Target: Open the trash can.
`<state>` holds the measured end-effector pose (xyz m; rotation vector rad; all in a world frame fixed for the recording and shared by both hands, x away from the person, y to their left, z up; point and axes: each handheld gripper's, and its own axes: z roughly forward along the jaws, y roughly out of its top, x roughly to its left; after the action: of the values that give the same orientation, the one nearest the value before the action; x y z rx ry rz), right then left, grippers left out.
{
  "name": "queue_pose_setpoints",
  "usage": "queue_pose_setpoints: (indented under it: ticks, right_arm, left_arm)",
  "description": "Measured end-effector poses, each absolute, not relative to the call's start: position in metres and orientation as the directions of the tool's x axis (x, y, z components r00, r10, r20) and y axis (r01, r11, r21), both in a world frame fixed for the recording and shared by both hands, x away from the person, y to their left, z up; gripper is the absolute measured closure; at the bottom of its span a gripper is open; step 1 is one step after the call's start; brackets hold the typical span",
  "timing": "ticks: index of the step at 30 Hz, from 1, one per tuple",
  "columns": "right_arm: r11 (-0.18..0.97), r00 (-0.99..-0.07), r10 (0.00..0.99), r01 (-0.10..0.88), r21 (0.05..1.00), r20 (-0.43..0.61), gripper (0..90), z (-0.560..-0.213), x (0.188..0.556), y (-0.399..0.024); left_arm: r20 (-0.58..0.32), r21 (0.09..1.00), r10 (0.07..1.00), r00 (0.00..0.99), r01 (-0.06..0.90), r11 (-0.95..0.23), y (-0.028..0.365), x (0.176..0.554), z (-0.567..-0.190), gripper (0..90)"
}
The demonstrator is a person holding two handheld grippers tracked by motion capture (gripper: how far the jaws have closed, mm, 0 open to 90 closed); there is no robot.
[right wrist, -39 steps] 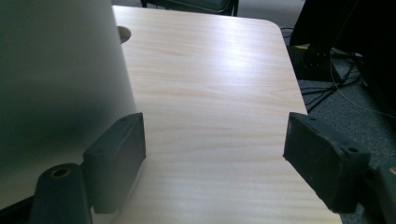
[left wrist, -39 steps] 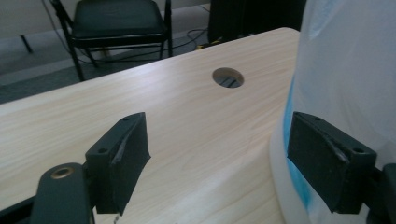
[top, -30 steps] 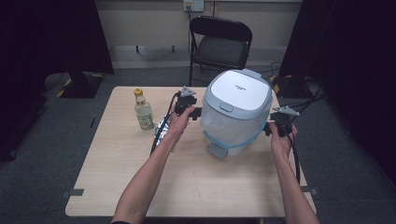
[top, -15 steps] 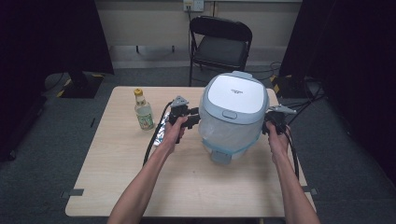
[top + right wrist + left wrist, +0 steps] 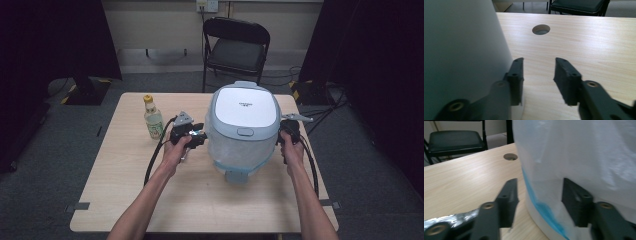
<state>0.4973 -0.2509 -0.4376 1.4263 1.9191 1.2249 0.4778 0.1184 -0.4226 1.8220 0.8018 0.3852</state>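
A white and blue-grey rice cooker (image 5: 244,106) stands at the middle of the table, with thin clear plastic with a blue edge (image 5: 541,207) around its lower body. My left gripper (image 5: 196,136) is level at its left side. In the left gripper view, the left gripper (image 5: 540,198) has just been opening; the blue edge lies between the jaws, unpressed. My right gripper (image 5: 289,131) is at the cooker's right side. In the right gripper view, the right gripper (image 5: 537,75) has also just been opening, with bare table between the jaws and one jaw against the cooker wall (image 5: 461,50).
A small bottle with a yellow cap (image 5: 152,120) stands left of my left gripper. The wooden table (image 5: 200,200) has a round cable hole (image 5: 541,29) near its far edge. A black folding chair (image 5: 237,47) stands behind the table. Cables trail from both grippers.
The cooker has shifted slightly left and toward the person and stands straighter. My left gripper has drawn back toward the person along the cooker's left side. The right gripper has barely moved.
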Motion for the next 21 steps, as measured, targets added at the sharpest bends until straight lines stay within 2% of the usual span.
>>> queue_pose_setpoints:
  ticks: [1,2,4,7,10,15,17,19,21]
  right_arm:
    - [0.060,-0.349,0.926,0.515,0.855,0.145,46.2,-0.438,0.497,-0.251]
    - [0.060,-0.349,0.926,0.515,0.855,0.145,46.2,-0.438,0.497,-0.251]
    - [0.054,-0.329,0.934,0.516,0.855,0.140,37.5,-0.438,0.496,-0.254]
    - [0.085,-0.325,0.941,0.498,0.863,0.094,25.8,-0.434,0.491,-0.258]
    - [0.100,-0.310,0.949,0.484,0.870,0.063,25.6,-0.429,0.485,-0.262]
    - [0.111,-0.304,0.951,0.482,0.869,0.047,25.6,-0.433,0.474,-0.263]
    - [0.106,-0.314,0.948,0.478,0.872,0.056,25.6,-0.435,0.470,-0.260]
    - [0.115,-0.321,0.946,0.464,0.878,0.045,33.8,-0.436,0.464,-0.253]
    - [0.114,-0.317,0.948,0.457,0.882,0.041,36.5,-0.436,0.460,-0.250]
  left_arm:
    - [-0.119,0.915,0.693,0.711,0.349,-0.202,0.120,0.480,-0.424,34.0]
    - [-0.127,0.913,0.703,0.700,0.359,-0.193,0.120,0.482,-0.426,34.0]
    - [-0.101,0.903,0.721,0.685,0.368,-0.223,0.121,0.485,-0.430,33.9]
    - [-0.133,0.888,0.738,0.661,0.410,-0.208,0.125,0.490,-0.436,32.4]
    - [-0.162,0.877,0.767,0.620,0.447,-0.176,0.131,0.496,-0.440,31.3]
    - [-0.106,0.869,0.814,0.571,0.452,-0.204,0.130,0.505,-0.445,29.4]
    - [-0.154,0.861,0.812,0.563,0.480,-0.170,0.128,0.509,-0.447,28.5]
    - [-0.145,0.860,0.807,0.573,0.476,-0.184,0.121,0.511,-0.447,27.4]
    - [-0.145,0.867,0.786,0.601,0.460,-0.191,0.115,0.510,-0.446,27.3]
